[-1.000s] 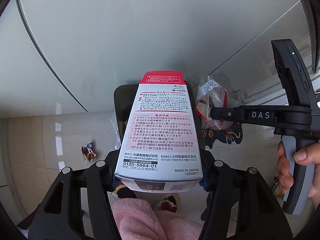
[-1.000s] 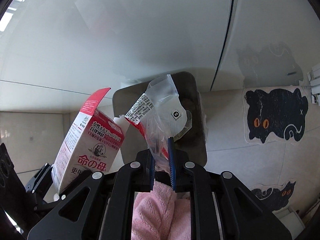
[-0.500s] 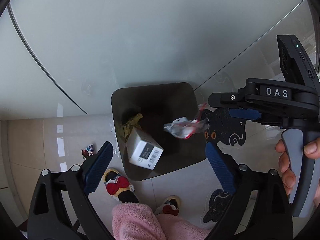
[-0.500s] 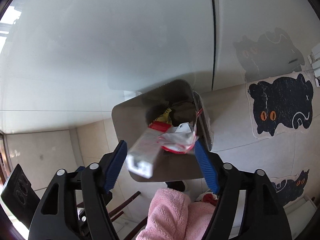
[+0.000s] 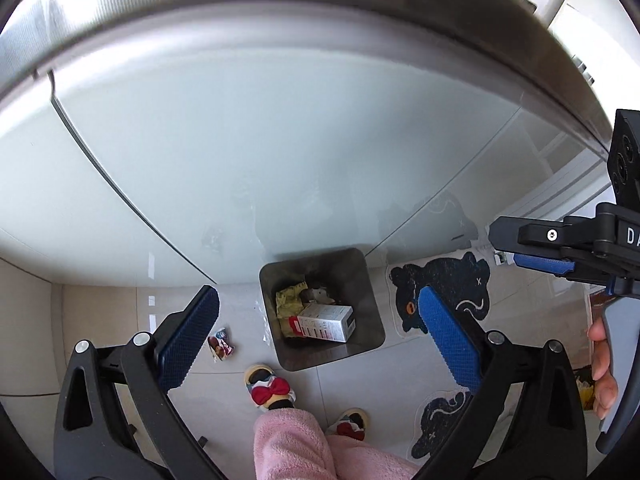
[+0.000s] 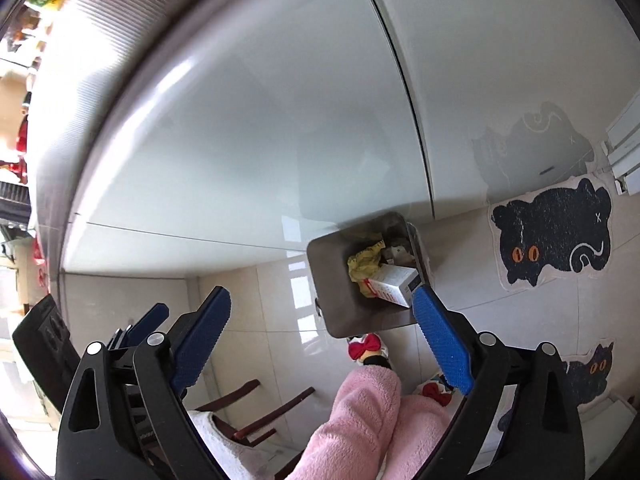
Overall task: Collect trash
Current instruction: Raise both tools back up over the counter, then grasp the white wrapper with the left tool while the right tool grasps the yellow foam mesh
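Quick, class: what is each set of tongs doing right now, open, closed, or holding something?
Left tongs: open, just opened wide, holding nothing.
Right tongs: open, just opened wide, holding nothing.

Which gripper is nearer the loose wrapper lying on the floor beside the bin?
Left, most likely. The left gripper hangs above the wrapper, which shows by its left finger. The right gripper is out past the bin's far side.

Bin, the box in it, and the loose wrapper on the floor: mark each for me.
Bin [image 5: 370,334]: left wrist view, bare inner wall on the right.
Box [image 5: 326,322]: left wrist view, its white side panel, lying inside the bin.
Wrapper [image 5: 221,345]: left wrist view, its middle, on the tiles left of the bin.
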